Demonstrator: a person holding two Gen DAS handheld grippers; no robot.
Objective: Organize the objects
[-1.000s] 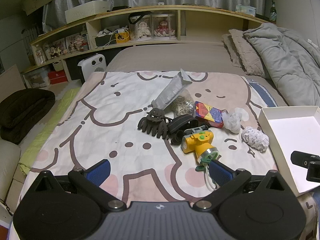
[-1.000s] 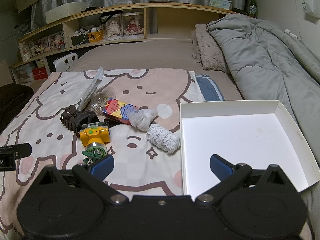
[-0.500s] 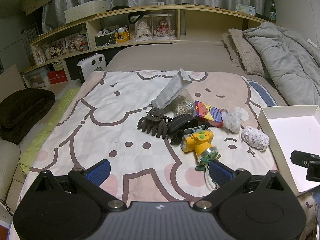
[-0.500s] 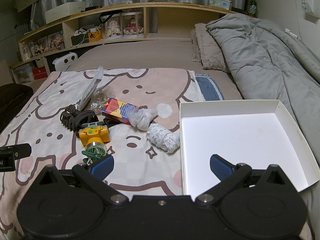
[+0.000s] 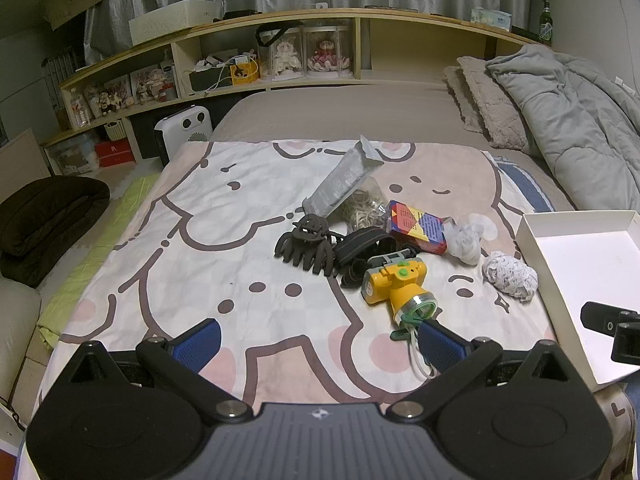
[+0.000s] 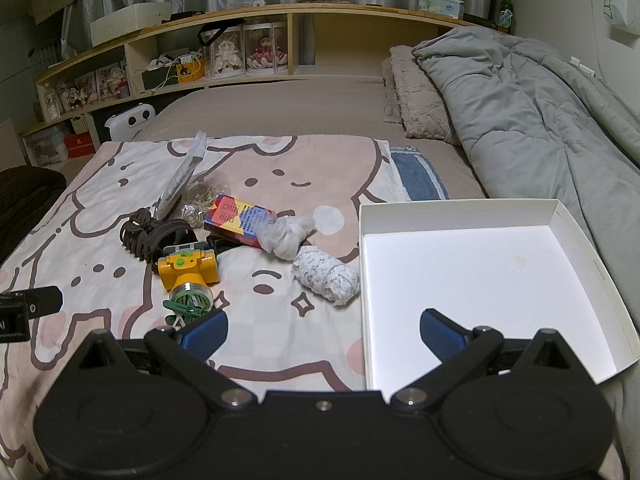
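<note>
A pile lies on the cartoon blanket: a yellow headlamp (image 5: 394, 282) (image 6: 188, 270), a dark hair claw (image 5: 304, 242), a grey tube (image 5: 344, 182), a bag of rubber bands (image 5: 364, 208), a colourful box (image 5: 418, 226) (image 6: 238, 220), a white plastic wad (image 5: 464, 238) and a white lace roll (image 5: 510, 274) (image 6: 326, 274). A green clip (image 6: 186, 308) lies in front of the headlamp. An empty white box (image 6: 480, 276) sits to the right. My left gripper (image 5: 318, 344) is open, below the pile. My right gripper (image 6: 324, 332) is open over the box's near left edge.
A grey duvet (image 6: 532, 120) and pillows (image 6: 416, 96) lie at the far right. A wooden shelf (image 5: 304, 60) with dolls and clutter runs along the back. A dark cushion (image 5: 44, 216) and a white heater (image 5: 184, 130) stand left of the bed.
</note>
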